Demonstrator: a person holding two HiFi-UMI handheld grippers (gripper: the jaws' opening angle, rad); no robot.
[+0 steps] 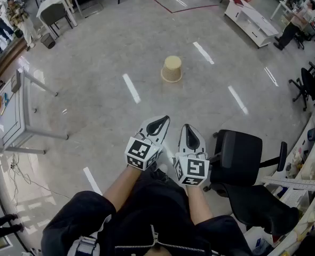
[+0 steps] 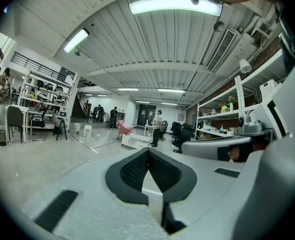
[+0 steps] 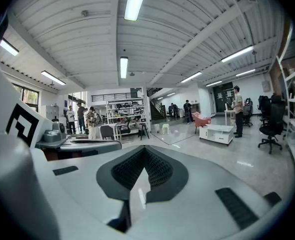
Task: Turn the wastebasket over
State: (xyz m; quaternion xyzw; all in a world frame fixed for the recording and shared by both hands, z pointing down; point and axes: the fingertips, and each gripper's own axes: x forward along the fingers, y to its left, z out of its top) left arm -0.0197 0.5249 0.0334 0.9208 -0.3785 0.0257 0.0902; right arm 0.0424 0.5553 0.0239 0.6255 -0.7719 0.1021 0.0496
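A tan woven wastebasket (image 1: 172,69) stands upside down on the grey floor, its wide rim down, well ahead of both grippers. My left gripper (image 1: 162,120) and right gripper (image 1: 187,128) are held side by side near my waist, pointing towards the basket. Both are shut with nothing between the jaws. In the left gripper view the left gripper (image 2: 148,150) shows its black pads meeting at the tip. The right gripper view shows the same of the right gripper (image 3: 144,148). The wastebasket appears in neither gripper view.
A black office chair (image 1: 243,164) stands close at my right. A metal-legged table (image 1: 18,116) is at the left. A white low cabinet (image 1: 251,20) and a seated person (image 1: 296,23) are at the far right; shelving (image 1: 312,169) runs along the right edge.
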